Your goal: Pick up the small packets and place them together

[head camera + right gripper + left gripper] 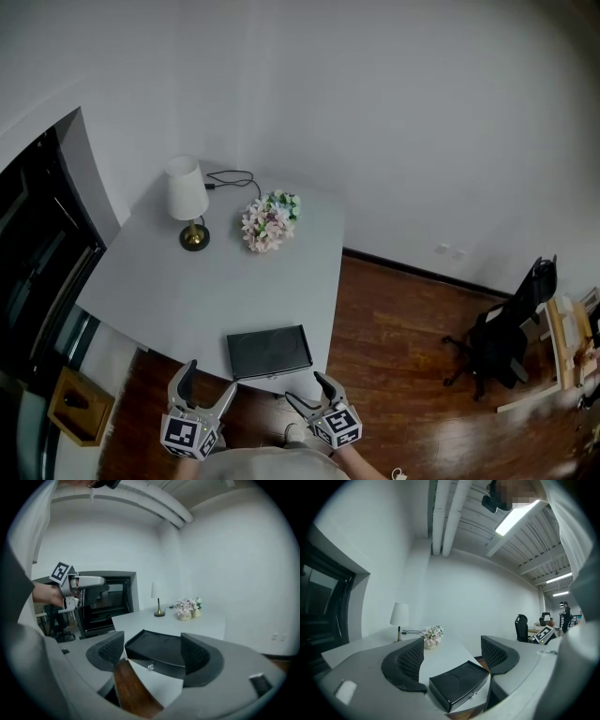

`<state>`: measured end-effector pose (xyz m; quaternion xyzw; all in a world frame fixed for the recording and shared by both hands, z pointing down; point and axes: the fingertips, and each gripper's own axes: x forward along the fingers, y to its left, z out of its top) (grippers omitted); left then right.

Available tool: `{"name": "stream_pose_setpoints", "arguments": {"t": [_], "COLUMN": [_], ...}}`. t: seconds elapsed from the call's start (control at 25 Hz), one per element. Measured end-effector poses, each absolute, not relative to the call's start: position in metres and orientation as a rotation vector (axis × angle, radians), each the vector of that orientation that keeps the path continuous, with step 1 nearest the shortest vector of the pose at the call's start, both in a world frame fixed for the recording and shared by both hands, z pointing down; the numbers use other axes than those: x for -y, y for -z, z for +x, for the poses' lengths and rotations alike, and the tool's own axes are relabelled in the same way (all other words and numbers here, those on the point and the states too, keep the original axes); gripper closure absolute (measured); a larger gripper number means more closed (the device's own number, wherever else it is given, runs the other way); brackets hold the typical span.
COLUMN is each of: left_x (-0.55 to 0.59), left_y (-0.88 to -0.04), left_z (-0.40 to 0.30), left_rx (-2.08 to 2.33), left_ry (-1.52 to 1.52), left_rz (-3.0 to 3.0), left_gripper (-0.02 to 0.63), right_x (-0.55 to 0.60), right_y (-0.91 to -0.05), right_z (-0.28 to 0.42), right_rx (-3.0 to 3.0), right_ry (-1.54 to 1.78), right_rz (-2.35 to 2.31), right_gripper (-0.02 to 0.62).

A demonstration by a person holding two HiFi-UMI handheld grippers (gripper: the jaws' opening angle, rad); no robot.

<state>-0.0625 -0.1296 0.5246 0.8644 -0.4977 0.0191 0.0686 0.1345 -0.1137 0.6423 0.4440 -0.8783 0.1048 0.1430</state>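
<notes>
Start of the approach: left gripper (208,377) and right gripper (307,389) are held released, empty, at bottom centre. No packets are seen; the closed black drawer box (269,352) just ahead probably must be opened first.

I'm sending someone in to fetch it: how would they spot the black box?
Find the grey table against the white wall. The black box lies at its near edge, far from the lamp and flowers. It alone is flat, dark and rectangular.
</notes>
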Motion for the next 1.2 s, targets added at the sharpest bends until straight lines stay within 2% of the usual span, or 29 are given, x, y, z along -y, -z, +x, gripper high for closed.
{"name": "stream_pose_setpoints", "arguments": {"t": [0.44, 0.8, 0.96, 1.04, 1.08, 1.12, 1.2], "left_x": [0.116, 0.099, 0.095, 0.094, 0.093, 0.093, 0.092], "left_y": [-0.528, -0.535, -0.537, -0.539, -0.54, -0.541, -0.541], "left_z": [-0.102, -0.132, -0.142, -0.147, -0.148, -0.149, -0.149], "left_rx": [1.581, 1.661, 1.679, 1.687, 1.689, 1.688, 1.684], "left_ry": [-0.06, -0.094, -0.106, -0.111, -0.114, -0.116, -0.119], "left_rz": [2.524, 2.446, 2.429, 2.421, 2.418, 2.417, 2.418], "left_gripper": [0.238, 0.238, 0.238, 0.238, 0.238, 0.238, 0.238], "right_x": [0.13, 0.15, 0.154, 0.155, 0.156, 0.157, 0.158], "right_y": [-0.776, -0.814, -0.816, -0.817, -0.817, -0.817, -0.817], "right_z": [0.119, 0.089, 0.095, 0.096, 0.096, 0.096, 0.096], "right_rx": [2.366, 2.219, 2.122, 2.082, 2.07, 2.061, 2.051], "right_ry": [-0.674, -0.764, -0.774, -0.772, -0.768, -0.766, -0.771], "right_rz": [1.223, 1.24, 1.321, 1.339, 1.347, 1.358, 1.375], "right_gripper": [0.222, 0.224, 0.32, 0.326, 0.424, 0.469, 0.478]}}
